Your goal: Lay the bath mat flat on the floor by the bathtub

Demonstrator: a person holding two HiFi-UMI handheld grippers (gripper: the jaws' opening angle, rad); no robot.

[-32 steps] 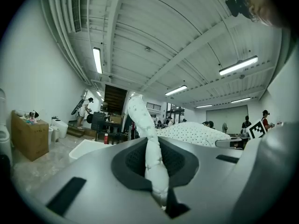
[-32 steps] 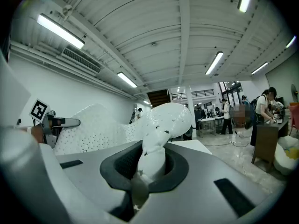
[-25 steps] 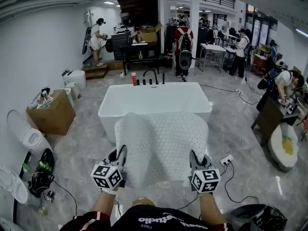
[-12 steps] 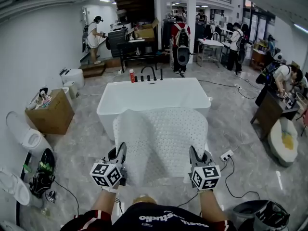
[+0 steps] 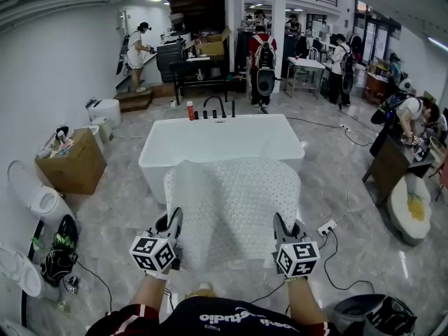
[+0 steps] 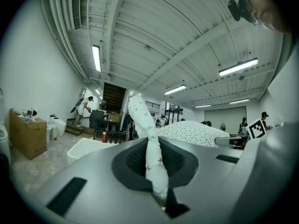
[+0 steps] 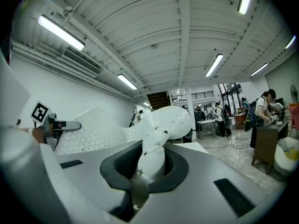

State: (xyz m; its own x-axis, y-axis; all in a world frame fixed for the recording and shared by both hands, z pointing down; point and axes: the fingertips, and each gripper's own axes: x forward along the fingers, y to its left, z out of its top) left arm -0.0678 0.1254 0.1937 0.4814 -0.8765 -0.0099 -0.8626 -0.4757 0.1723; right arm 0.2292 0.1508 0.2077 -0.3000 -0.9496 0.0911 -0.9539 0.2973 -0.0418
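A white bath mat (image 5: 234, 205) with many small holes hangs spread between my two grippers, its far edge draped toward the white bathtub (image 5: 220, 142). My left gripper (image 5: 175, 219) is shut on the mat's near left corner; in the left gripper view the pinched mat edge (image 6: 152, 148) stands up between the jaws. My right gripper (image 5: 278, 224) is shut on the near right corner, where a bunched fold of mat (image 7: 156, 139) bulges out of the jaws. The mat is held up off the floor on my side.
A cardboard box (image 5: 73, 163) and toilets (image 5: 38, 201) stand at the left wall. A power strip with cables (image 5: 327, 228) lies on the marble floor at right. A brown desk (image 5: 388, 170) and a round cushion (image 5: 413, 215) are far right. Several people work at the back.
The mat and both grippers have shifted slightly toward the tub; both grips are unchanged.
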